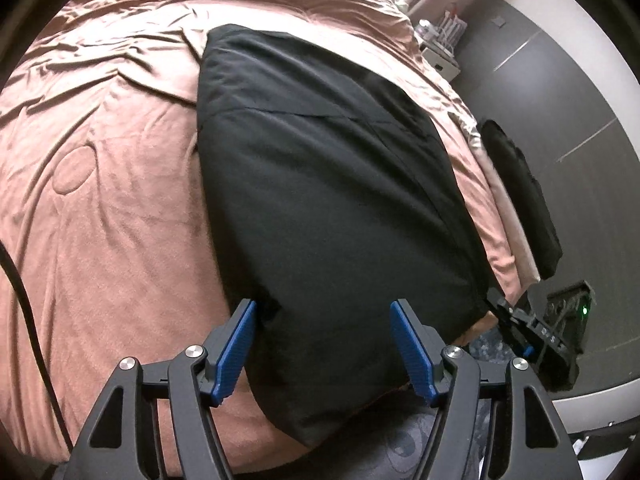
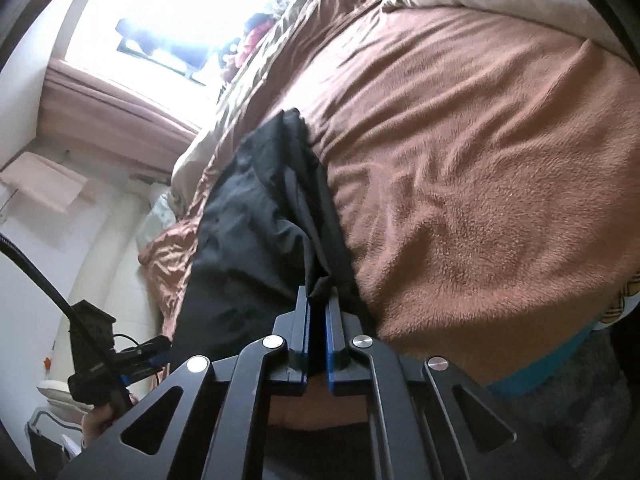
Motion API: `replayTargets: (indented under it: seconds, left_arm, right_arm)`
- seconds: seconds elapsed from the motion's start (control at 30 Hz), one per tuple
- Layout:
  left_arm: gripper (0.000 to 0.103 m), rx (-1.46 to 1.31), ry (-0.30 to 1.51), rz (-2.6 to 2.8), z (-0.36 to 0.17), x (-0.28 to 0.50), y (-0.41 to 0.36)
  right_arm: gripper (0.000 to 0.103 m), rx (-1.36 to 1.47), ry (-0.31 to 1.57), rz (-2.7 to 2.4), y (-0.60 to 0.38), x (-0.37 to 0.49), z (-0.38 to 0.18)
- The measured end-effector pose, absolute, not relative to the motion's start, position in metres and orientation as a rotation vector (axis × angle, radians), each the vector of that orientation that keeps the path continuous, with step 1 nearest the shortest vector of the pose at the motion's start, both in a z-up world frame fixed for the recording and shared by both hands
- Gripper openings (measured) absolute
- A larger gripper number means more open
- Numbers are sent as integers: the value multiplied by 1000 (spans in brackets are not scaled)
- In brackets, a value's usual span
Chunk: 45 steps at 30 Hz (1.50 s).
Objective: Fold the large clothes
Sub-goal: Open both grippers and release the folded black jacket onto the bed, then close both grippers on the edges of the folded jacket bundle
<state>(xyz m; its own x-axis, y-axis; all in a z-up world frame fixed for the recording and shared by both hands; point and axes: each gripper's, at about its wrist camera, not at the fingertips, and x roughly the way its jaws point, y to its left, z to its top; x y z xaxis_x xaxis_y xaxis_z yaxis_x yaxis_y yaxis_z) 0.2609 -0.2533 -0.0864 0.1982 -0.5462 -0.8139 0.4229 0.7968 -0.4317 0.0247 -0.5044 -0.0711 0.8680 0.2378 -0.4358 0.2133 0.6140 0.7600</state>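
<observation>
On the brown blanket (image 1: 112, 208), a black garment (image 1: 320, 184) lies spread.

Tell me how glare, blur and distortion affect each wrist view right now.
Right wrist view: the window is blown out white, dimming nearby detail; the black garment keeps faint folds; the brown blanket is sharp. Left wrist view: even light, no glare; the garment reads nearly featureless black, with slight softness. Both views: fisheye bends the bed edges and darkens the corners.
</observation>
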Motion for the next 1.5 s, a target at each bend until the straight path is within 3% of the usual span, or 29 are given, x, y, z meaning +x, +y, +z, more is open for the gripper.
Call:
replayTargets:
  seconds: [0.23,0.37,0.4,0.43,0.47,0.5,0.53,0.87,1.5]
  left_arm:
    - [70,-151,1149,-671,-83,276,-244]
    - [70,-129,1154,-677,-84,283,-251]
    - [70,-125,1152,-676,-84,284,-251]
    - [70,-131,1153,-677,-84,286,-250]
    - [70,-138,1153,-677,-83,287,-250]
    - [70,-143,1150,-679,-82,289,-249]
    - [70,-146,1143,-680,-80,292,-247]
    - [70,-170,1116,-632,-74,326,-229]
    - [69,-195,1129,-628,-102,402,-239]
  right_arm:
    - [3,933,578,24,-508,20,-82]
    - [7,875,551,93,-510,14,-59]
    - [16,845,556,85,-511,13,-52]
    - [40,807,552,72,-513,12,-43]
    - [52,789,546,68,-514,12,-37]
    - [79,776,538,66,-517,12,-31]
    - [82,771,532,67,-519,14,-26]
    - [82,701,702,142,-546,116,0]
    - [82,736,882,245,-557,269,-27]
